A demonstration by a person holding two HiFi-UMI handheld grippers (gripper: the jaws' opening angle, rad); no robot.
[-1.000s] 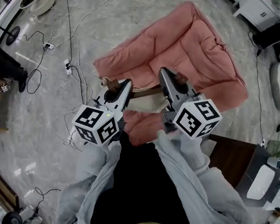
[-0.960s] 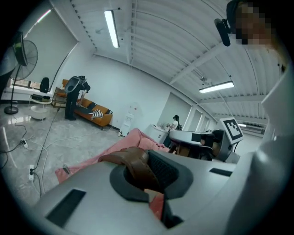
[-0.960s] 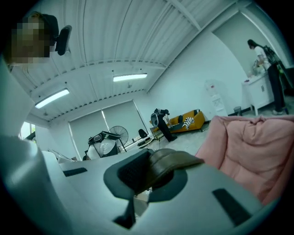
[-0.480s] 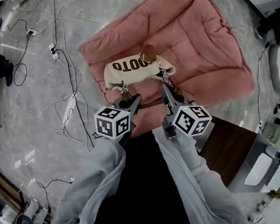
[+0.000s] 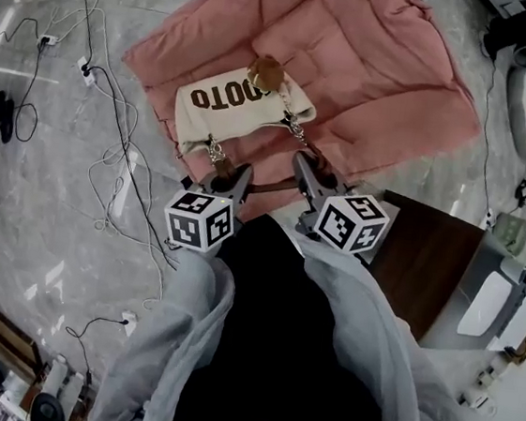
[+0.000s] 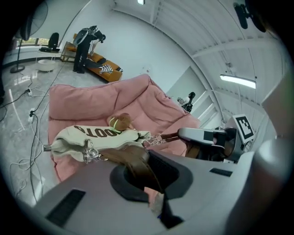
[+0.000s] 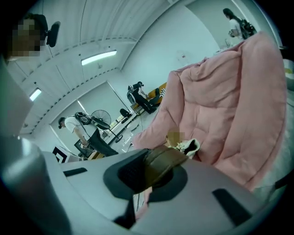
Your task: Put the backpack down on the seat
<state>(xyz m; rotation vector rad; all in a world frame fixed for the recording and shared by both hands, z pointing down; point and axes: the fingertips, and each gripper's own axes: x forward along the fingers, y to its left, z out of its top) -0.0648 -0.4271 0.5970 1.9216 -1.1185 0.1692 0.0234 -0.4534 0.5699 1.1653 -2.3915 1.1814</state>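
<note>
Cream backpack [image 5: 239, 110] lying on the pink seat [image 5: 383, 68] — held by its strap.
Left gripper [image 5: 240, 174] clamped on the brown strap [image 6: 131, 159]; right gripper [image 5: 303, 165] clamped on it too.

Floor [image 5: 35, 226]: grey marble, on your left.
Cables [image 5: 121, 153]: loose across that floor, beside you.
Power strip [image 5: 84, 70]: white, among them.
Table [image 5: 422, 261]: dark brown, on your right.

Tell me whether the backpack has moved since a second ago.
Yes. Against the pink seat, the backpack has moved away from the near edge, where it hung mostly hidden, and now lies on the cushion's front part.
</note>
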